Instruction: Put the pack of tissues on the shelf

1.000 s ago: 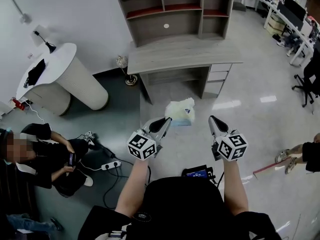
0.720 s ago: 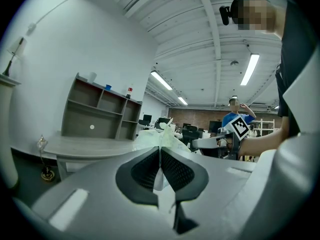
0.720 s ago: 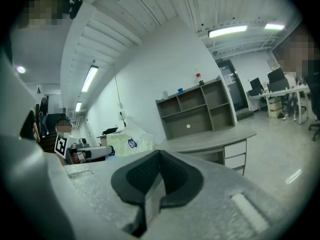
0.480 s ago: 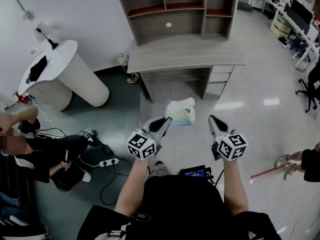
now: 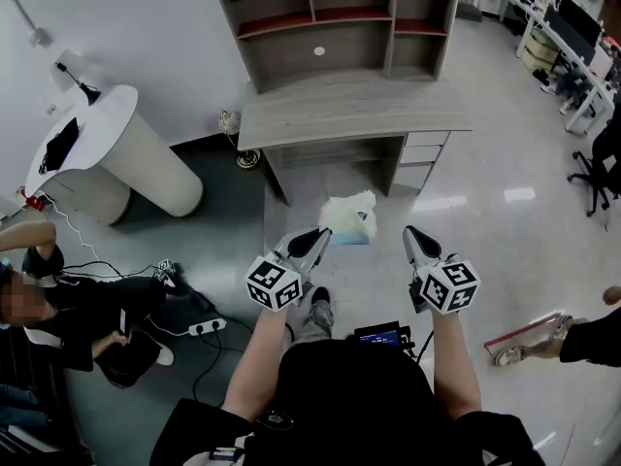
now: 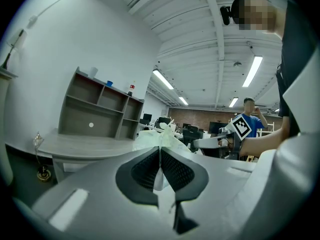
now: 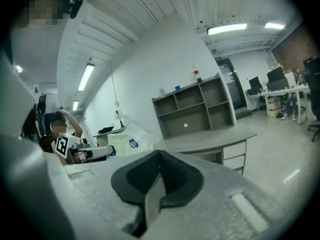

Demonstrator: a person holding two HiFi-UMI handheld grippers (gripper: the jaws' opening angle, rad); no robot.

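The pack of tissues [image 5: 349, 218], pale yellow in clear plastic wrap, hangs in the air in front of me, over the floor before the grey desk [image 5: 354, 105]. My left gripper [image 5: 323, 233] is shut on the pack's left edge; in the left gripper view its jaws [image 6: 160, 151] pinch the wrap of the pack [image 6: 159, 138]. My right gripper [image 5: 409, 231] is level with it to the right, shut and empty, apart from the pack. The right gripper view shows the pack [image 7: 131, 144] at its left. The wooden shelf [image 5: 340, 22] stands on the desk, its compartments mostly bare.
A white rounded counter [image 5: 116, 153] stands at the left. A person [image 5: 68, 309] sits on the floor beside cables and a power strip [image 5: 209, 326]. At the right are an office chair [image 5: 602, 158] and another person's foot by a red stick [image 5: 529, 333].
Both grippers and the pack keep the same pose. My foot has stepped into view below the left gripper. The seated person at the left has shifted.
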